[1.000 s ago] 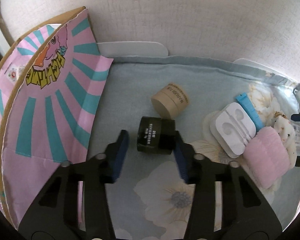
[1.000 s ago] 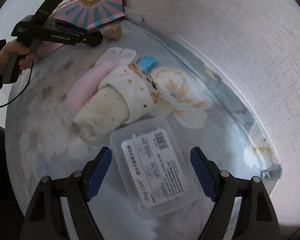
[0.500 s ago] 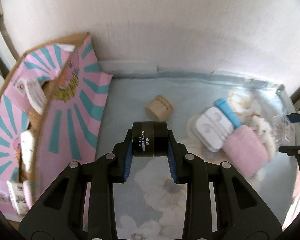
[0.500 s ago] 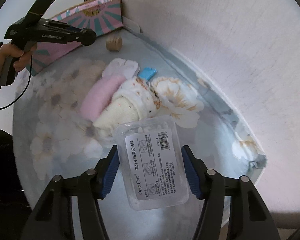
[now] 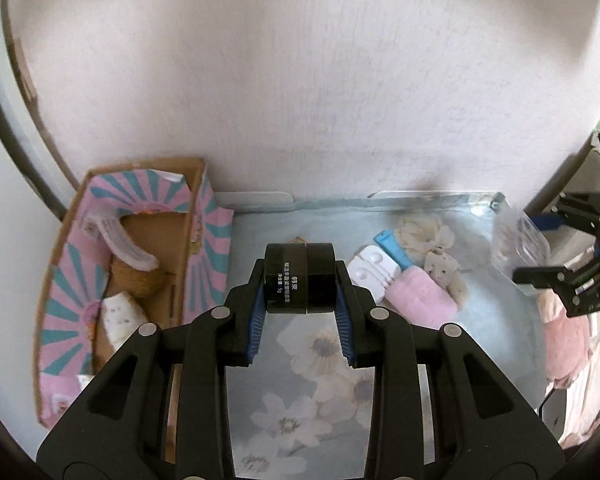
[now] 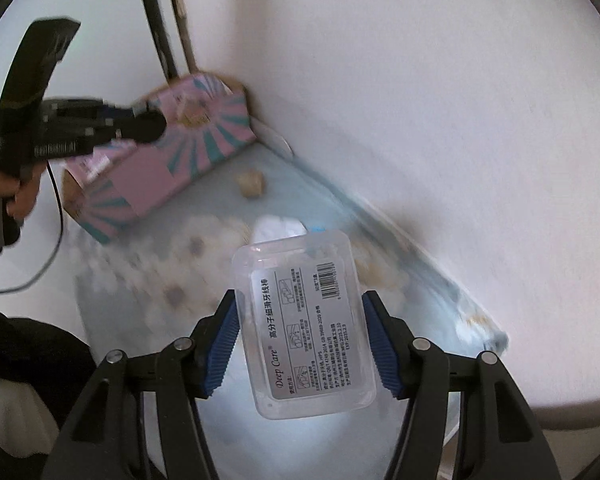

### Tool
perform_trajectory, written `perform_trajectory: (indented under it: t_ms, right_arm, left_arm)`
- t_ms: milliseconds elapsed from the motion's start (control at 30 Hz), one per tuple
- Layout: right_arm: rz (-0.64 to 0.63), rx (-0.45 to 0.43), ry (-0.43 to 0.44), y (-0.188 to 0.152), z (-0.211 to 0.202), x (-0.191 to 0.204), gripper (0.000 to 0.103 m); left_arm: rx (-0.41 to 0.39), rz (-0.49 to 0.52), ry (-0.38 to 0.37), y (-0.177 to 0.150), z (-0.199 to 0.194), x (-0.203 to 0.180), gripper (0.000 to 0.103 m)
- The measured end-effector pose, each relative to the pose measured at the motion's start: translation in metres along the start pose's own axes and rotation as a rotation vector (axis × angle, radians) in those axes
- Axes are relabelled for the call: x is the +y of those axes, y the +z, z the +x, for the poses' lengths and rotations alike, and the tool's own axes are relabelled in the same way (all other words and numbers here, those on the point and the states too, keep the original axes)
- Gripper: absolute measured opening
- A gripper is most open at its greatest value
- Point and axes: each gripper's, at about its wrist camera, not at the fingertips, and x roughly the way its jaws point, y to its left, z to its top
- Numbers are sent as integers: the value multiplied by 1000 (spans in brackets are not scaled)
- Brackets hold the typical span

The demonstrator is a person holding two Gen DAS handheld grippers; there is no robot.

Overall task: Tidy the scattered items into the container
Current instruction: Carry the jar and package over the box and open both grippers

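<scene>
My left gripper (image 5: 300, 304) is shut on a small black jar (image 5: 299, 278), held well above the floral cloth. Left of it stands the pink and teal cardboard box (image 5: 204, 276), open, with several items inside. My right gripper (image 6: 300, 344) is shut on a clear plastic floss-pick case (image 6: 304, 328), also lifted off the table. That case (image 5: 520, 240) and the right gripper (image 5: 560, 256) show at the right edge of the left wrist view. The box (image 6: 180, 152) and the left gripper (image 6: 144, 128) with the jar appear blurred at the upper left of the right wrist view.
On the cloth lie a white earphone case (image 5: 374, 270), a blue clip (image 5: 392, 250), a pink rolled towel (image 5: 422, 298) and a spotted cream roll (image 5: 446, 274). A tan cylinder (image 6: 252, 184) lies near the box. A white wall runs behind the table. A hand (image 6: 16, 196) holds the left gripper.
Both grippers closed on their items and lifted them: the left raised the black jar, the right raised the clear case. Both views now sit higher and the box interior shows.
</scene>
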Motion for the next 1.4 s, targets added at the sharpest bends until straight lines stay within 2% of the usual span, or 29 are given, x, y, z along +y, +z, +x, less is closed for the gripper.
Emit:
perform_trajectory:
  t_ms: [167, 367, 567, 800, 1033, 1167, 1400]
  right_arm:
    - [-19, -54, 41, 41, -6, 24, 56]
    - [-75, -94, 97, 105, -2, 71, 56]
    - [-144, -74, 139, 158, 27, 117, 56]
    - [-194, 2, 207, 212, 89, 173, 56]
    - [-219, 81, 232, 236, 149, 215, 56]
    - [-203, 123, 236, 235, 173, 221, 56]
    - [-177, 152, 227, 234, 189, 220, 56]
  left_arm:
    - [-8, -7, 3, 1, -29, 17, 28]
    - [-17, -49, 25, -8, -49, 52, 28]
    - [-21, -120, 64, -23, -62, 97, 28]
    - [10, -181, 112, -49, -61, 144, 28]
    - [71, -212, 121, -72, -44, 170, 28]
    - [103, -208, 121, -79, -34, 179, 28]
    - [134, -182, 111, -81, -16, 184, 28]
